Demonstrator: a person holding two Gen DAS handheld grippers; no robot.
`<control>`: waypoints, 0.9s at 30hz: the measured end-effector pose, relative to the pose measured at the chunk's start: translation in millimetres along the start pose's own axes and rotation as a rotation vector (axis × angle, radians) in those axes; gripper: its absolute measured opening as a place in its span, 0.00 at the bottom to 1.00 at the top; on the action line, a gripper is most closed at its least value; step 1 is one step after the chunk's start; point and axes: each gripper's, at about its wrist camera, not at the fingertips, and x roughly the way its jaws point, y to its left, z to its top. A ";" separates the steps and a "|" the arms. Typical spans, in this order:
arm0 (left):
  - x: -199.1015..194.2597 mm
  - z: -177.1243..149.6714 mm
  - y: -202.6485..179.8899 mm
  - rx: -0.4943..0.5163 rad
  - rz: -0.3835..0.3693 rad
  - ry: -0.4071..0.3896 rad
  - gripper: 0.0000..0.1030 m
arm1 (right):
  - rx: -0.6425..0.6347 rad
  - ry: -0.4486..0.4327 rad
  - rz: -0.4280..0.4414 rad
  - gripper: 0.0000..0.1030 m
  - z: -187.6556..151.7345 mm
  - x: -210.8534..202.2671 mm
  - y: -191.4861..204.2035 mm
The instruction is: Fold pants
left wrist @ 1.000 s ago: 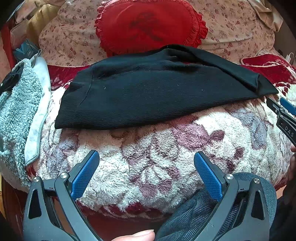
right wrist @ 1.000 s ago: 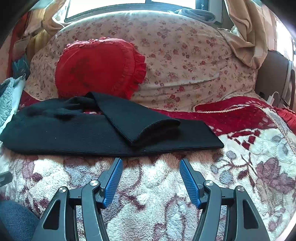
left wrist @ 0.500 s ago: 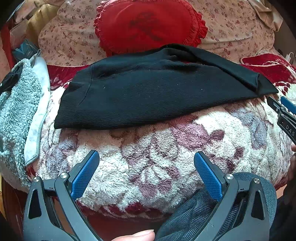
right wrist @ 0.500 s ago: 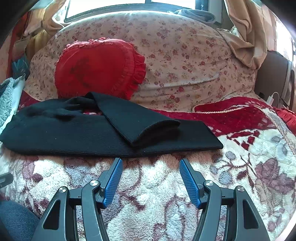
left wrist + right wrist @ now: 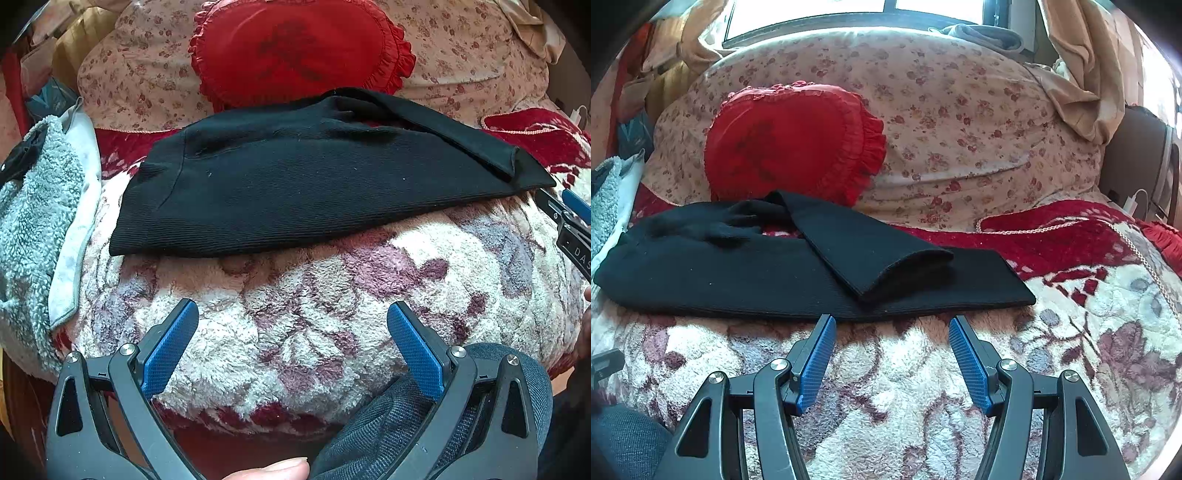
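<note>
The black ribbed knit pants (image 5: pixel 746 273) lie flat across the plush floral blanket (image 5: pixel 923 376) on the bed, waistband toward nine o'clock and hems toward three o'clock in the right wrist view. One leg (image 5: pixel 871 254) is laid diagonally over the other, its open cuff short of the lower leg's hem, so the legs are only roughly stacked.

Almost nothing has changed over the last second: the garment lies as it did, and both tools have held their places, with at most a slight creep of the right one toward the near edge. That reads as a pause between folds, not a fold in progress; the pants look half done at best, with the upper leg misaligned and a crosswise fold to come.

The right gripper (image 5: pixel 892 332) hovers at six o'clock of the pants, just beside their near edge, fingers spread fairly wide and empty. The left gripper (image 5: pixel 291 321) hangs nearer the blanket's front edge, well apart from the cloth, fingers wide and empty.

Beyond the pants, at twelve o'clock, sits a red heart-shaped ruffled cushion (image 5: pixel 790 144) against a floral pillow (image 5: pixel 960 118); a grey fleece cloth (image 5: pixel 33 221) lies at nine o'clock.
</note>
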 end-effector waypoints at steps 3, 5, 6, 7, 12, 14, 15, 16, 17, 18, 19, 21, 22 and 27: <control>0.1 0.0 0.2 0.001 0.000 0.000 0.99 | 0.004 0.010 -0.001 0.61 -2.0 2.5 -0.8; 0.1 -0.7 0.0 0.001 0.000 0.002 0.99 | 0.005 0.013 -0.002 0.61 -2.4 3.5 -1.4; 0.3 -1.2 -0.3 0.001 -0.001 0.002 0.99 | 0.005 0.012 -0.001 0.61 -2.3 3.6 -1.6; 0.4 -0.9 0.0 0.001 -0.001 0.003 0.99 | 0.006 0.012 0.000 0.61 -2.3 3.7 -1.5; 2.5 -1.0 -0.2 -0.002 -0.006 0.014 0.99 | 0.010 0.024 0.001 0.61 -5.5 10.3 -3.1; 3.3 -0.4 0.3 -0.004 -0.007 0.018 0.99 | 0.011 0.021 0.001 0.61 -5.7 10.8 -3.5; 3.4 -0.4 0.3 -0.005 -0.007 0.019 0.99 | 0.011 0.020 0.001 0.61 -5.9 11.1 -3.5; 3.5 0.1 0.8 -0.004 -0.007 0.018 0.99 | 0.011 0.020 0.000 0.61 -6.2 11.6 -3.6; 3.5 0.0 0.8 -0.004 -0.007 0.018 0.99 | 0.011 0.021 0.001 0.61 -6.2 11.6 -3.7; 3.6 0.2 1.1 -0.004 -0.008 0.019 0.99 | 0.012 0.024 0.002 0.61 -6.4 12.2 -4.0; 3.6 0.2 1.0 -0.005 -0.008 0.019 0.99 | 0.011 0.025 0.000 0.61 -6.7 12.5 -4.3; 4.1 0.6 1.5 -0.005 -0.009 0.021 0.99 | 0.013 0.026 -0.001 0.61 -6.4 12.4 -4.9; 4.0 0.6 1.5 -0.005 -0.008 0.020 0.99 | 0.013 0.025 -0.001 0.61 -6.4 12.3 -4.7; 3.9 0.4 1.6 -0.006 -0.008 0.021 0.99 | 0.010 0.017 -0.007 0.61 -4.9 8.4 -4.2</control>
